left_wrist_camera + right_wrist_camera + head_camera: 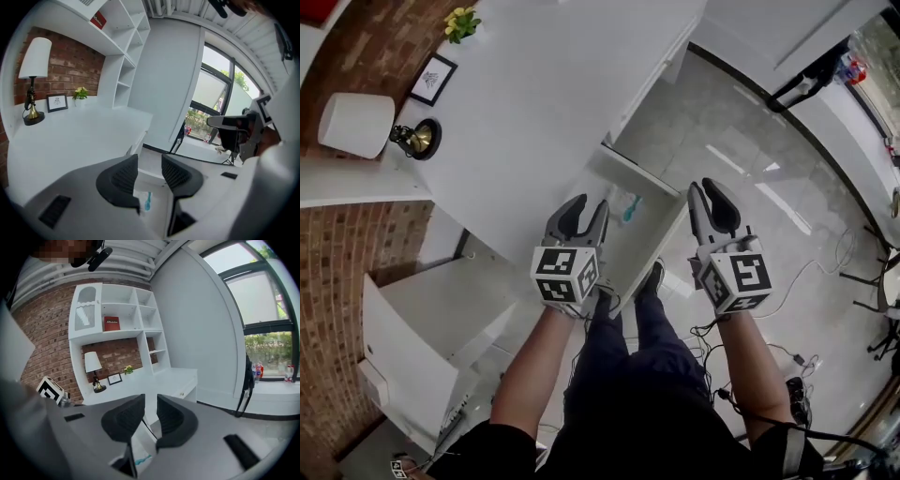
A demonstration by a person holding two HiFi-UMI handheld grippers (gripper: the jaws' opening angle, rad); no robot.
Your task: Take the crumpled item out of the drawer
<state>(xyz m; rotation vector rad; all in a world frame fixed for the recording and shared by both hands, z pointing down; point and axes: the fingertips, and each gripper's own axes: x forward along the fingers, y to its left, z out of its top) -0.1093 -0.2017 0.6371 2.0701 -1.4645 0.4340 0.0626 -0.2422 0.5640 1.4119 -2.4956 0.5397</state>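
Observation:
The white desk's drawer stands pulled open below me. Inside it lies a crumpled white item with a teal patch, also visible between and below the jaws in the left gripper view as the crumpled item and in the right gripper view as the crumpled item. My left gripper hovers over the drawer's near left part, above the item, open and holding nothing. My right gripper hangs to the right of the drawer over the floor, its jaws a little apart and empty.
On the desk top stand a brass lamp, a framed picture and yellow flowers. A low white cabinet sits at the lower left. Cables trail on the tiled floor at the right. The person's shoe is beside the drawer front.

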